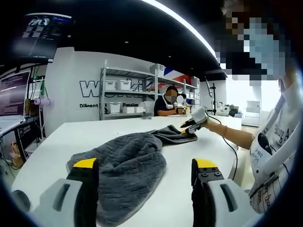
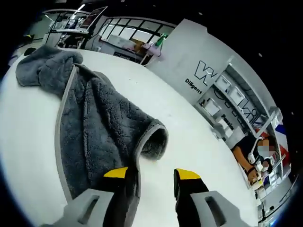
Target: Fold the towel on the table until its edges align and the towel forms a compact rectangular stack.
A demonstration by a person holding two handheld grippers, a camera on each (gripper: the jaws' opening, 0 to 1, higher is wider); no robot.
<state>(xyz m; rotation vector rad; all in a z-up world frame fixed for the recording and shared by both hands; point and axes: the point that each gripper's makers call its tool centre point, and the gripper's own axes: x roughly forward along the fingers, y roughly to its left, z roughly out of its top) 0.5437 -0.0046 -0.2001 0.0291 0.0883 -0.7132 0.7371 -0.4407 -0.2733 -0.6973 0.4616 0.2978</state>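
A grey towel (image 1: pixel 128 161) lies crumpled and partly bunched on the white table (image 1: pixel 199 146). In the left gripper view my left gripper (image 1: pixel 145 165) stands open over the towel's near end, its left jaw above the cloth. At the towel's far corner a gloved hand holds my right gripper (image 1: pixel 190 125). The right gripper view shows the towel (image 2: pixel 94 127) spread away from me, with a curled fold (image 2: pixel 154 137) ahead. There my right gripper (image 2: pixel 151 174) is open, its left jaw against the towel's pale hem and bare table between the jaws.
A person (image 1: pixel 168 104) sits at the table's far side. Metal shelves (image 1: pixel 125 92) with white bins line the lettered wall behind. A monitor (image 1: pixel 12 94) stands left of the table. The sleeve and body (image 1: pixel 270 146) of the person holding the grippers are at the right.
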